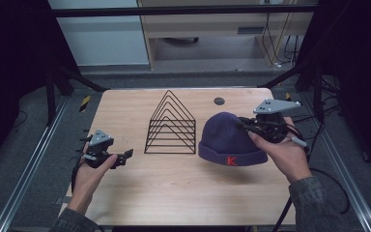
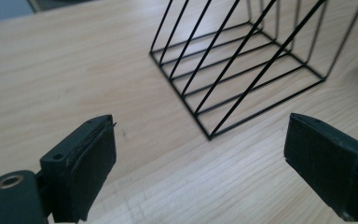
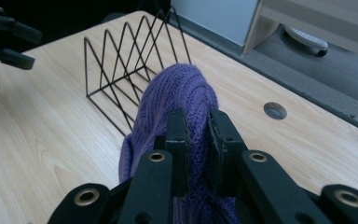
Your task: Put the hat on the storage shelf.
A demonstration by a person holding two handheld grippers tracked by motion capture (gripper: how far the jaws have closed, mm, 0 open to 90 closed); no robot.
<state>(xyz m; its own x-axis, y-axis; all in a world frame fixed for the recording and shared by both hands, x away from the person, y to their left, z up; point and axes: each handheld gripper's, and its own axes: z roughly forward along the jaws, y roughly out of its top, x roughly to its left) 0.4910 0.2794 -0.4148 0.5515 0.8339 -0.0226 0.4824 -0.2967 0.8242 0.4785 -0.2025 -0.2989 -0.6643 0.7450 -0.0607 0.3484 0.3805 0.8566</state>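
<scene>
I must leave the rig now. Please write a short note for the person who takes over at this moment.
Right gripper: shut on the purple beanie, pinching its knit fabric.
Left gripper: open, holding nothing, at the left of the wire rack.
Beanie: at the right of the rack, apart from it; whether it is lifted off the table I cannot tell.
Done: beanie gripped.
Left: probably moving the beanie, perhaps to the rack.
</scene>
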